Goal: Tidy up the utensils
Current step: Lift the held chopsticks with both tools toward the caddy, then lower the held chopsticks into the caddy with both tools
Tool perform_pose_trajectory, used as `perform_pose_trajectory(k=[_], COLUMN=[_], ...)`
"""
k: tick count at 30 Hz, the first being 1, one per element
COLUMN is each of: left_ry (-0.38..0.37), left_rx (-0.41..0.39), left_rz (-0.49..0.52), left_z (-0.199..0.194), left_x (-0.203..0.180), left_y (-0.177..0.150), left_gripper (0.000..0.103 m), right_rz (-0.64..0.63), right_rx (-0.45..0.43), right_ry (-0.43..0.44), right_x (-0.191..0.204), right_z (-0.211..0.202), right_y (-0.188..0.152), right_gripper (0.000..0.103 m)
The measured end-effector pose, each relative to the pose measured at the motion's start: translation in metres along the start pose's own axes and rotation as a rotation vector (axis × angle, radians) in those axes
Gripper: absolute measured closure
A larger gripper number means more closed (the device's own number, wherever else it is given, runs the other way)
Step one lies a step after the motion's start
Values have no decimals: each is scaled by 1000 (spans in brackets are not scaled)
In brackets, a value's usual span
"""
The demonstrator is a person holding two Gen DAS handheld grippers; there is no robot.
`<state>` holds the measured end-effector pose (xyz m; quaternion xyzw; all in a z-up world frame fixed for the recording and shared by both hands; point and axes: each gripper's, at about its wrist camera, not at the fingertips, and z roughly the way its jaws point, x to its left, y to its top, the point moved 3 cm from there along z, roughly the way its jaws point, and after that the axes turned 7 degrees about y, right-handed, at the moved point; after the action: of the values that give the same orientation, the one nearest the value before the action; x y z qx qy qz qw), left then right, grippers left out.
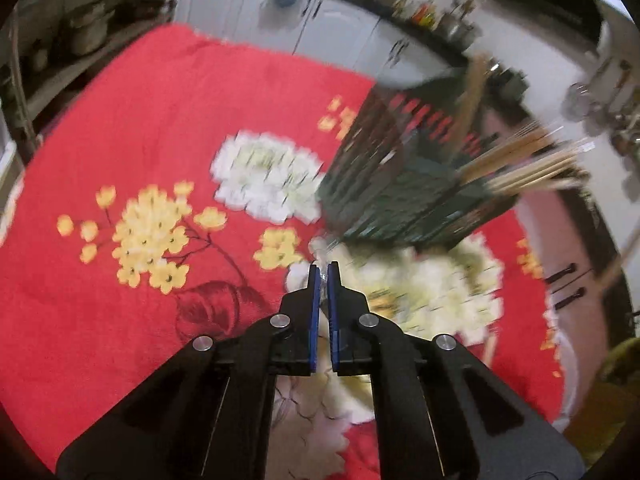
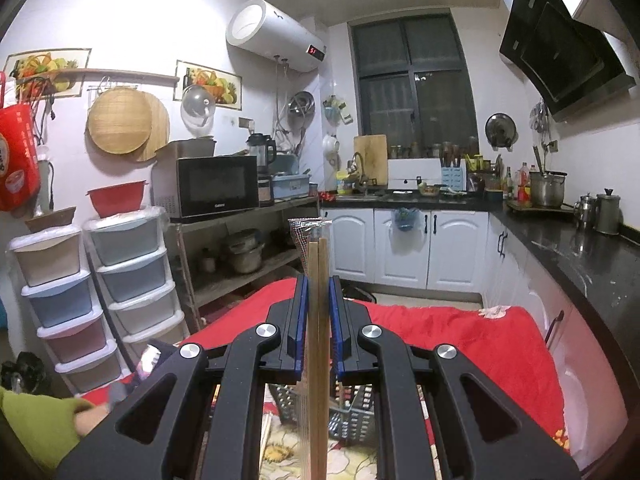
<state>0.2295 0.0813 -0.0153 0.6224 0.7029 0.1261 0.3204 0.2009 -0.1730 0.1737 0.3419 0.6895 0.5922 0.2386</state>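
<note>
In the left wrist view, the left gripper (image 1: 323, 270) sits low in the centre of the frame, its blue-padded fingers (image 1: 314, 312) drawn almost together with only a thin slit between them; something small and pale shows at the tips, too blurred to tell whether it is held. Beneath it spreads a red cloth (image 1: 160, 100) printed with white and yellow flowers. At right of centre, blurred by motion, a dark slotted basket (image 1: 404, 184) rests on the cloth, and a bundle of pale wooden chopsticks (image 1: 524, 164) leans out of its upper right side toward the frame's right edge. White cabinets (image 1: 320, 28) curve along the top. In the right wrist view, the right gripper (image 2: 319, 280) fills the lower half of the frame, its fingers (image 2: 301, 316) clamped on a pair of chopsticks in a clear wrapper (image 2: 318, 264) that stands upright, running from the bottom edge up past the fingertips to mid-frame. Below the gripper, between its arms, the basket (image 2: 352, 416) shows on the red cloth (image 2: 460, 332). Behind lies a kitchen: a microwave (image 2: 216, 186) at centre left, stacked plastic drawers (image 2: 132, 280) at left, a white water heater (image 2: 276, 34) at top centre, a dark window (image 2: 412, 88), and a black counter (image 2: 568, 244) at right carrying a steel pot (image 2: 548, 188).
</note>
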Motion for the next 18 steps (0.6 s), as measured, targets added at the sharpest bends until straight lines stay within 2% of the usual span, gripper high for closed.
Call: perform_pose_trajectory(k=[6,11,18], left_ry=[-102,-202,-280], left_rx=[-98,-163,-250], left_rz=[57,114,193], left_z=[-50,-82,-115], left_x=[-31,-72,-122], left_y=[20,34,59], left_gripper=[101,101,101], right_rz=[20,13,-8], right_rx=[-12,-39,-110], right_ry=[-18,-42,-74], right_x=[-9,-12,-18], right_z=[1,-4,-13], right_y=[5,15,29], right_gripper=[92,92,92])
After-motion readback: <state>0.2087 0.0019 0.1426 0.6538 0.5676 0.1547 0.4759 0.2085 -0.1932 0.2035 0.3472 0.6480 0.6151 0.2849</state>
